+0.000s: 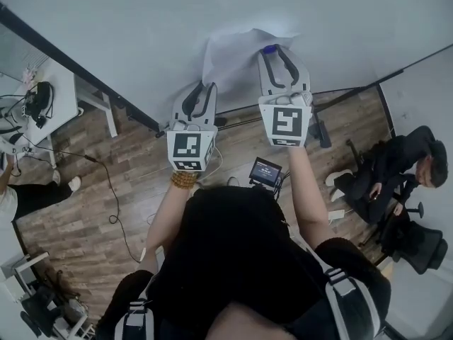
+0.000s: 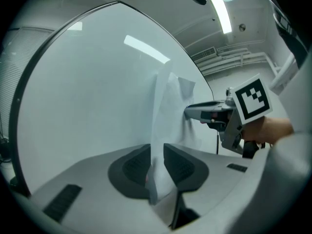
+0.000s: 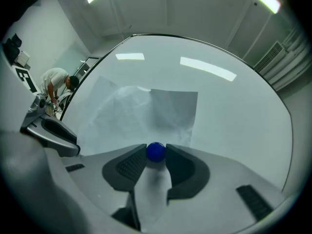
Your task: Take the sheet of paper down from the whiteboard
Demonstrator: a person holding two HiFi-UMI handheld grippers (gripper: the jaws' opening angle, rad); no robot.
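A white sheet of paper (image 1: 237, 52) lies crumpled against the whiteboard (image 1: 141, 27). My left gripper (image 1: 210, 88) is at the sheet's lower left edge. In the left gripper view its jaws (image 2: 157, 152) are shut on that edge of the paper (image 2: 168, 111), which bulges off the board. My right gripper (image 1: 273, 50) is at the sheet's right side, shut on a round blue magnet (image 1: 270, 49). In the right gripper view the magnet (image 3: 156, 151) sits between the pads, with the paper (image 3: 146, 113) spread beyond it and the left gripper (image 3: 48, 133) at the left.
A seated person (image 1: 396, 168) in black is at the right on an office chair. A white desk (image 1: 53, 98) with cables stands at the left. A small screen device (image 1: 265, 170) is on the wooden floor below the whiteboard's lower edge. Another person (image 3: 58, 82) bends over far left.
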